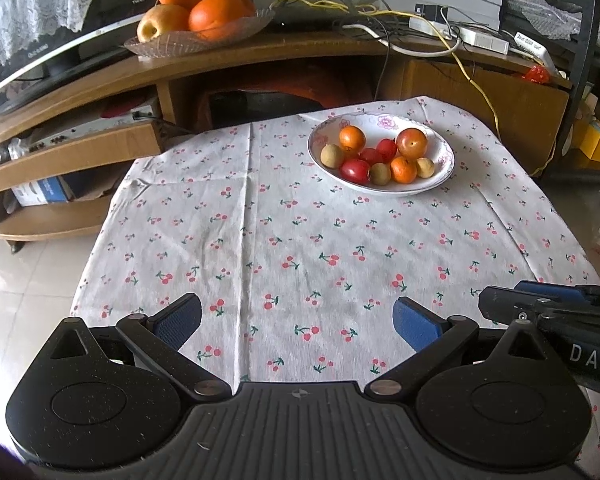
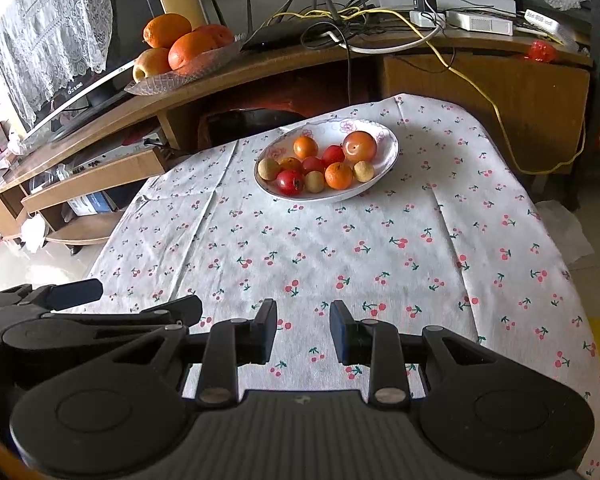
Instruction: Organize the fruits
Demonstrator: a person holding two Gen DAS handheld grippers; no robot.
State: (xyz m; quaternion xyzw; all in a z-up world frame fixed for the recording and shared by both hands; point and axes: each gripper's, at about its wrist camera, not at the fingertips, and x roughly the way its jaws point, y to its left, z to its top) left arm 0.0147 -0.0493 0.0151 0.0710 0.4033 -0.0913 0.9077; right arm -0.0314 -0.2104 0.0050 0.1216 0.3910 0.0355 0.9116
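Left claw (image 1: 296,322): held low over the near edge of the surface, blue pads spread wide, nothing between them; seemingly parked level so its camera faces the fruit.
Right claw (image 2: 303,334): held just beside the left one, its pads parted by a narrower gap and likewise empty; its side is seen at the right edge of the left wrist view.
Cherry-print cloth (image 1: 260,240): spread over the surface, creased in long folds; no loose fruit is seen on it.
White bowl (image 1: 440,184): set on the far part of the cloth, right of centre in the left wrist view, well apart from both claws.
Small fruits: all gathered inside the bowl and touching one another. Counted there are a large red-orange round fruit (image 1: 411,143), small oranges (image 1: 352,138), red fruits (image 1: 355,171) and tan ones (image 1: 332,156); the kinds are mixed, not grouped.
Glass dish (image 2: 160,80): placed on the wooden shelf unit behind, bearing large oranges and an apple, out of the working area.
Stage, as a judgement: fruit gathered in one bowl fits a finished collecting job, or equally a bowl waiting to be sorted out; which one cannot be settled.
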